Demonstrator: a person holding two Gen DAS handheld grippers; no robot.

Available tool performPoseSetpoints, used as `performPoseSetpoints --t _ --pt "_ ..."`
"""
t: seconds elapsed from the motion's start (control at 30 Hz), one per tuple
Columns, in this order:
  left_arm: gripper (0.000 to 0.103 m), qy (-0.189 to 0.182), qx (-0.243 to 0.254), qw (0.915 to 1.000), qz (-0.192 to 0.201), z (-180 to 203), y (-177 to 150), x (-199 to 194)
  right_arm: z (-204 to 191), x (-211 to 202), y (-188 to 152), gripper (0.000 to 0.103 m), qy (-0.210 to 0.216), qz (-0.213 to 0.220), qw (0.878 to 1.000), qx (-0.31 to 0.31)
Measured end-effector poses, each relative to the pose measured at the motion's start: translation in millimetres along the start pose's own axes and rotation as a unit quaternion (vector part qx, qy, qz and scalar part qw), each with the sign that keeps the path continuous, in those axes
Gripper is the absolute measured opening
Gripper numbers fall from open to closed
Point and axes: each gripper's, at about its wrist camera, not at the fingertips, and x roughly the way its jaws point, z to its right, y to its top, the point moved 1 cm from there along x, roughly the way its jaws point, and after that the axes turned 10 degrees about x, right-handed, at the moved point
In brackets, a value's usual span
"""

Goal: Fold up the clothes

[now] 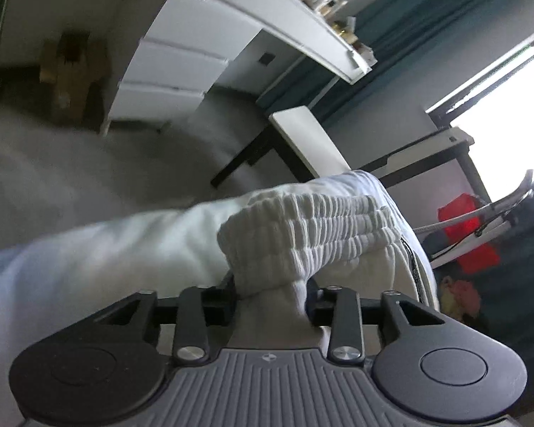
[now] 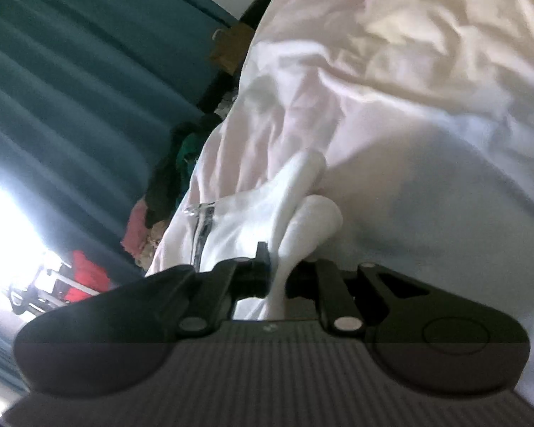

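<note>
A white pair of sweatpants with a ribbed elastic waistband (image 1: 313,227) and a zip pocket fills the lower middle of the left wrist view. My left gripper (image 1: 272,299) is shut on the waistband, which bunches between the jaws, and holds it up in the air. In the right wrist view the same white garment (image 2: 338,142) hangs in folds, with a zip (image 2: 203,227) at the left. My right gripper (image 2: 277,270) is shut on a bunched fold of its fabric.
A white drawer unit (image 1: 174,67) and a white desk (image 1: 302,17) with small items stand beyond on grey carpet. A red bag (image 1: 470,227) and teal curtains (image 2: 71,89) are near a bright window. Dark and pink clothes (image 2: 167,185) lie piled beside the garment.
</note>
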Motion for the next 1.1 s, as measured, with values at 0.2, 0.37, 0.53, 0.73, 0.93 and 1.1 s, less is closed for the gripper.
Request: performPoseSetpoints --t 0.2,0.37,0.53,0.73,0.93,1.1 --pt "0.056 -0.039 -0.069 0.9968 0.004 -31.0 -26.1 -26.6 11.7 -44.3 -13.2 0.049 -0.007 -0.01 1.0 0.009" --pt "0.062 -0.06 -0.089 0.9942 -0.007 -45.4 -37.7 -53.6 26.1 -79.0 -18.1 0.051 0.011 -0.037 0.998 0.054" --pt "0.064 -0.053 -0.071 0.996 -0.016 -41.1 -44.9 -68.5 29.0 -81.4 -20.9 0.023 0.026 -0.072 0.995 0.059" --pt "0.063 -0.019 0.008 0.9995 -0.023 -9.1 -54.1 -48.4 33.6 -53.3 -23.6 0.025 0.046 -0.079 0.992 0.082" --pt "0.056 -0.014 0.015 0.9998 0.001 6.3 -55.3 -30.0 38.6 -30.1 -23.8 0.026 0.061 -0.071 0.985 0.142" --pt "0.045 -0.015 0.044 0.9985 0.027 17.1 -61.5 -25.5 35.1 -23.2 -19.7 0.018 0.034 -0.056 0.994 0.088"
